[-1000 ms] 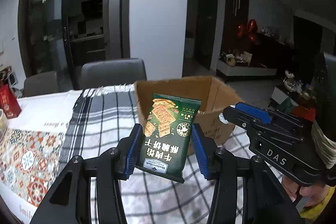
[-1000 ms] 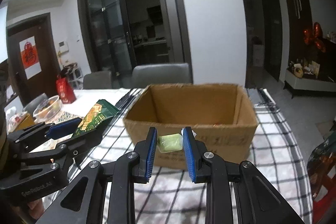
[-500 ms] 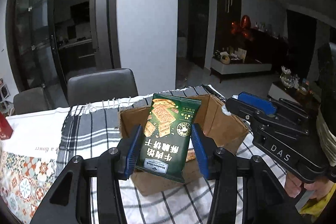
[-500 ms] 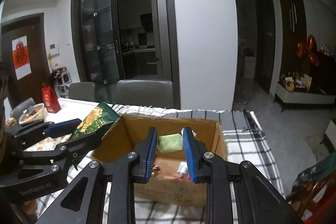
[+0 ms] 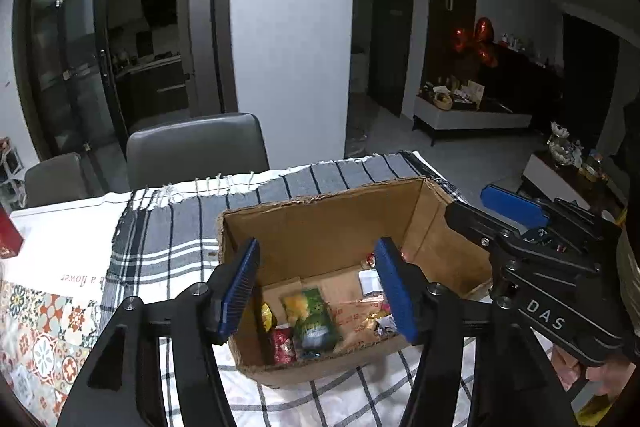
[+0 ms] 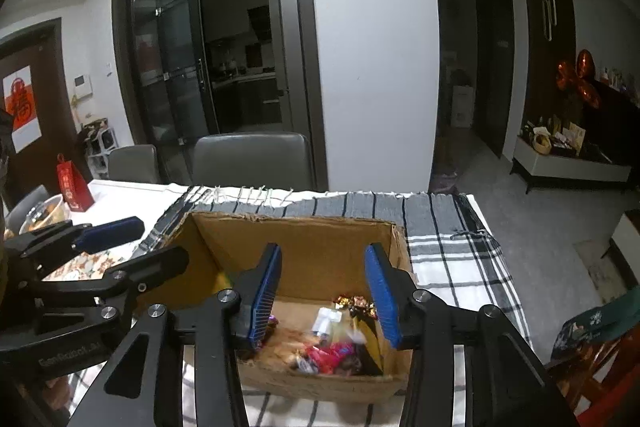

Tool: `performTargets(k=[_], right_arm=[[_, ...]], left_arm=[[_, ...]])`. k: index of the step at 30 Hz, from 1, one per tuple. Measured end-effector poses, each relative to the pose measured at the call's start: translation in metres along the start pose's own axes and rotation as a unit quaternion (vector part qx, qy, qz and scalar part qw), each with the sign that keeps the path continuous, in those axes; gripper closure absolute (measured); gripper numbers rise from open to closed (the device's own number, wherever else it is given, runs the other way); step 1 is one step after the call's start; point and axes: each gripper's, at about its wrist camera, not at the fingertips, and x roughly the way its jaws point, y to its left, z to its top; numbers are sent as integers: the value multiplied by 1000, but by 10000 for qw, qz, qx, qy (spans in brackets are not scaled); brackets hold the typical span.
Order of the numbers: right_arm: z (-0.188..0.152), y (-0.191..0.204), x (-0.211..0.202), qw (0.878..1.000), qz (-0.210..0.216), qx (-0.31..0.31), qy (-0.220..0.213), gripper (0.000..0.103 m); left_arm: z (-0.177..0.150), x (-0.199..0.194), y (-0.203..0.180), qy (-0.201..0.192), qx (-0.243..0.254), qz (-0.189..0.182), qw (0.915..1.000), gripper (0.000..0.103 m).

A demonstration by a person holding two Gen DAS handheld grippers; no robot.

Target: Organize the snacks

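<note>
Both grippers hang over the open cardboard box, which sits on the grey plaid cloth covering the tabletop; the left gripper has its blue pads spread with nothing between them, its jaws opening, and the green cracker packet lies in the box bottom directly below, at about 6 o'clock of the box floor in the left wrist view, blurred as if just settling; beside it at its 9 o'clock stand a small red packet and a yellow-edged wrapper, and toward 3 o'clock lie gold-wrapped sweets; the right gripper is likewise opening and grips nothing, its pads parted above a loose heap of snacks at the near wall of the box, where red and gold wrappers show but the small pale green item cannot be picked out for certain in the blur; each gripper points down into the box mouth, which I judge is so released items fall inside the walls rather than onto the cloth; the box gathers the snacks in one place, which fits the organizing job; a grey chair stands at 12 o'clock beyond the tabletop edge, and a red bag rests at 10 o'clock in the right wrist view, well apart from the box.
</note>
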Motion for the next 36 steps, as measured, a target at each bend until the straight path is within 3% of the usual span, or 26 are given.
performTargets(k=[8, 10, 14, 16, 29, 36], right_arm=[[-10, 3, -36, 9999, -61, 47, -106, 48], [-15, 2, -47, 9998, -87, 122, -117, 39], [-21, 5, -70, 9996, -201, 174, -67, 36], [-24, 5, -82, 9994, -234, 246, -26, 30], [-44, 19, -182, 9986, -490, 131, -147, 19], [-68, 29, -225, 9985, -461, 108, -285, 16]], left_arm=[[-13, -45, -5, -300, -23, 427, 9986, 32], [-19, -61, -7, -396, -29, 482, 9980, 29], [-28, -88, -10, -518, -2, 614, 9968, 22], [-33, -104, -12, -599, 3, 656, 9960, 19], [-70, -192, -28, -937, -30, 847, 9920, 1], [-101, -231, -40, -1083, 13, 1014, 9889, 0]])
